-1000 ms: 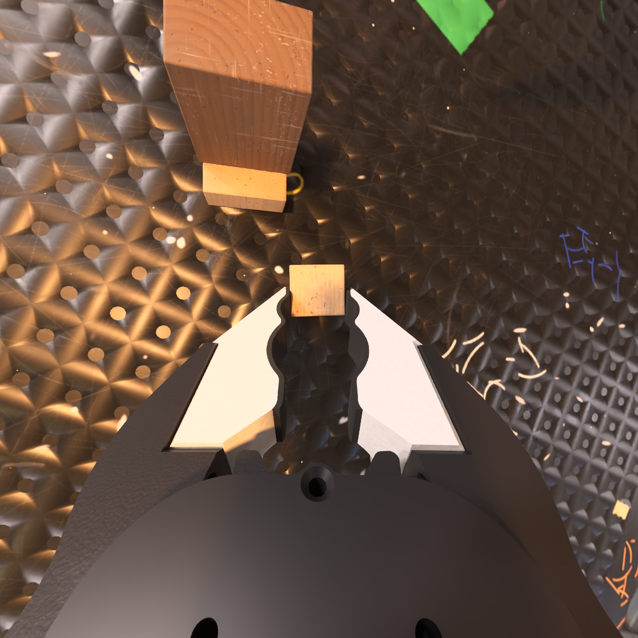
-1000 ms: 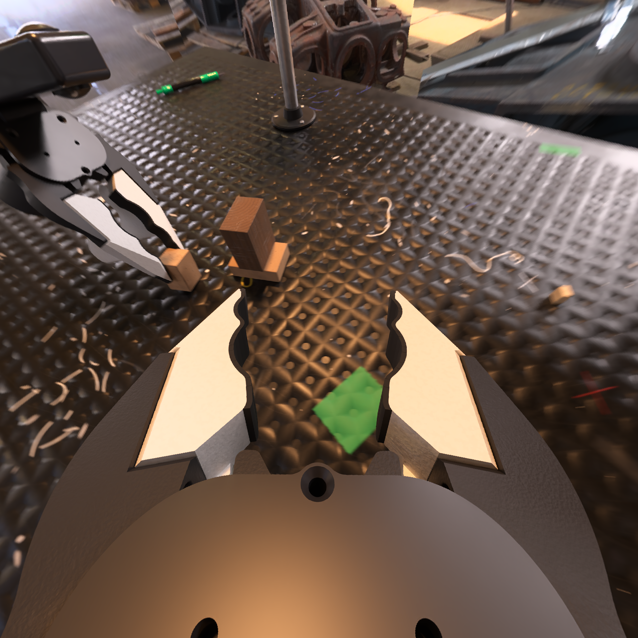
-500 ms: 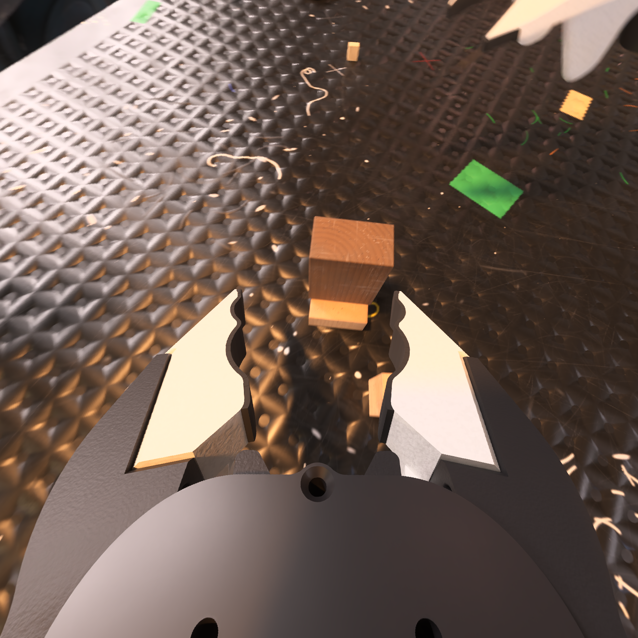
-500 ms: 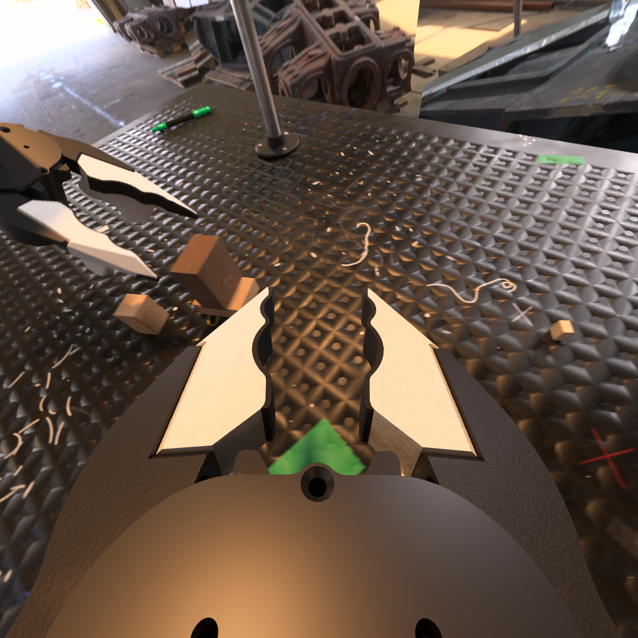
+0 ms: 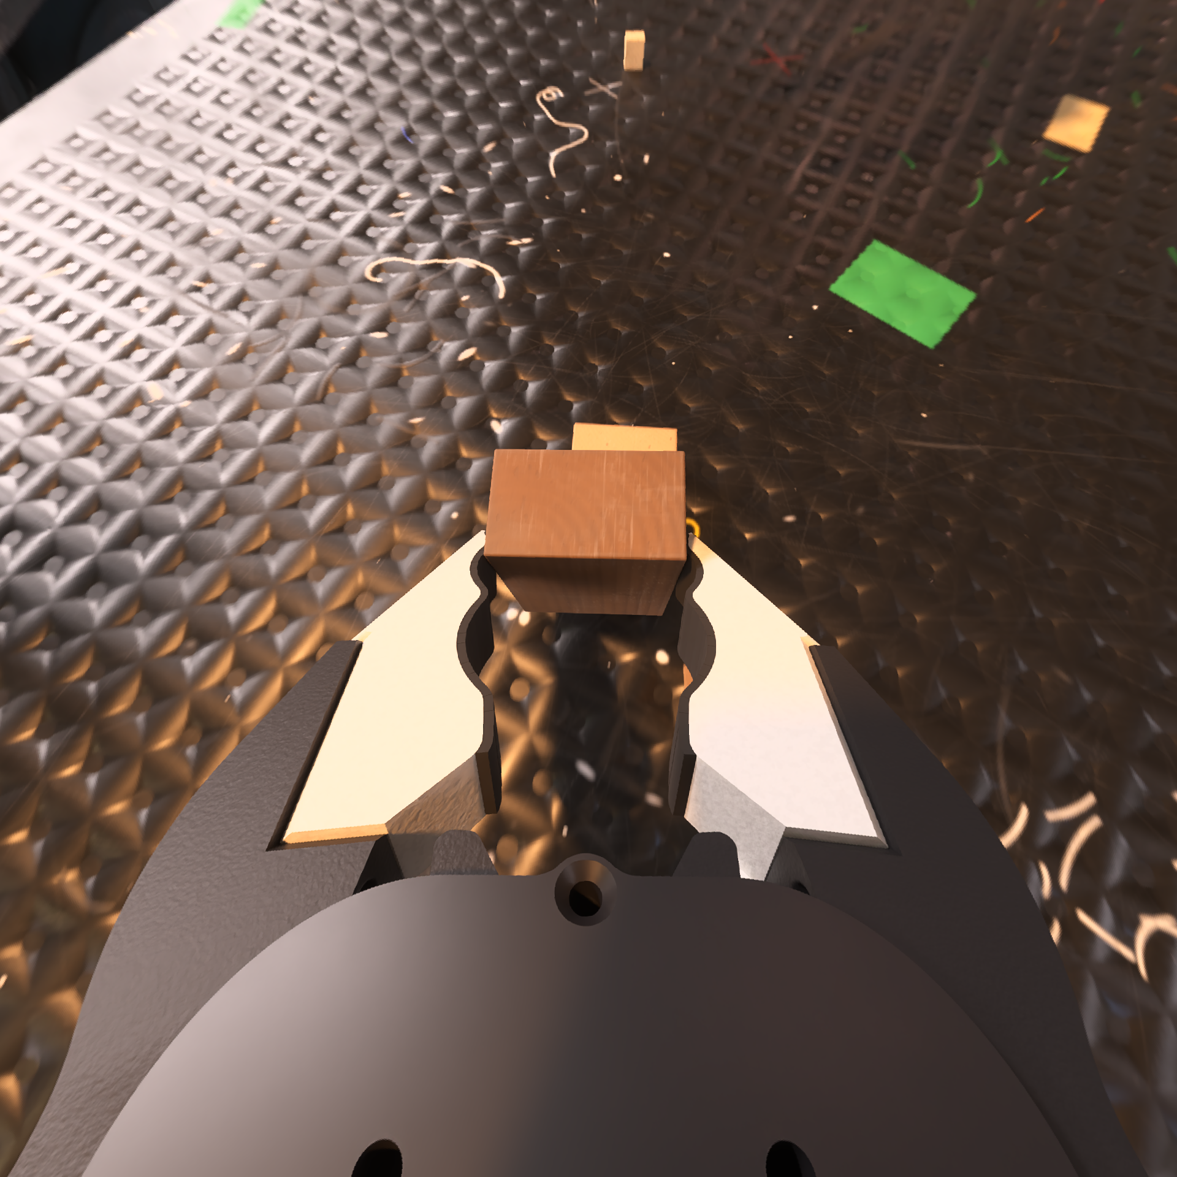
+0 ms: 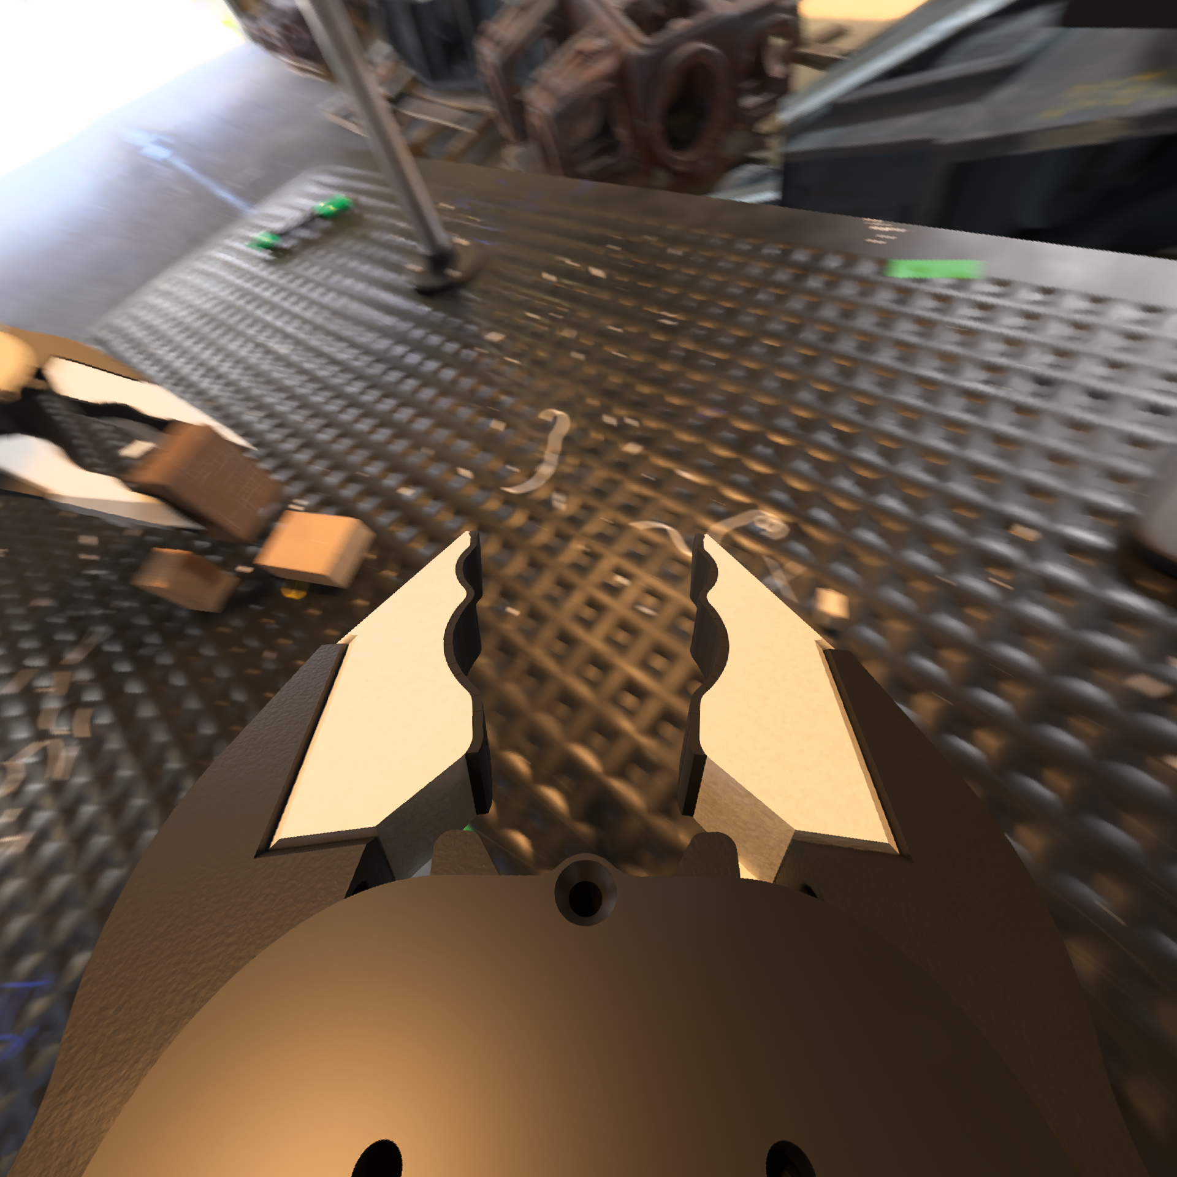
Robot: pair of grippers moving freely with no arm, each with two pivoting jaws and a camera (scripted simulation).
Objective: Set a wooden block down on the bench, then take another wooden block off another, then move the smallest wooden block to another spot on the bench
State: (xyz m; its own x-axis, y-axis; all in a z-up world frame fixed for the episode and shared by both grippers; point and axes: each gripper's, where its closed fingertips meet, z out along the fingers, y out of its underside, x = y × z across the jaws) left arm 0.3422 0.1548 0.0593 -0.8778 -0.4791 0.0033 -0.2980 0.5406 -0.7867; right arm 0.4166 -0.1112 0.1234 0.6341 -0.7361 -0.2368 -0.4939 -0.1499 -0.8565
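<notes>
Now the left gripper [image 5: 586,560] has its jaws clamped on the dark wooden block [image 5: 586,516], the fingertips [image 5: 474,563] pressing its two sides; the block is tilted and lifted clear of the flat pale block [image 5: 624,438], which lies on the surface [image 5: 255,318] just beyond it; a small yellow ring [image 5: 693,528] peeks out beside the dark block's right edge. Seen from the right wrist, the same dark block [image 6: 204,481] hangs between the left gripper's white fingers [image 6: 95,388], with the flat pale block [image 6: 312,548] just to its right on the surface [image 6: 828,414] and a third, smaller block [image 6: 185,579] below and to the left of the flat one, apart from it; this view is blurred, so fine contact there is hard to judge. The right gripper [image 6: 584,554] is well to the right of the dark block; its jaws stand apart with nothing between them, only the studded metal below. Farther from the dark block, in the left wrist view, a green patch [image 5: 901,293] lies to the right; a tiny pale block [image 5: 634,49] sits far beyond, and a yellow square [image 5: 1075,123] far right; curled shavings [image 5: 433,271] lie beyond and left. A metal post [image 6: 388,140] stands at the far side.
</notes>
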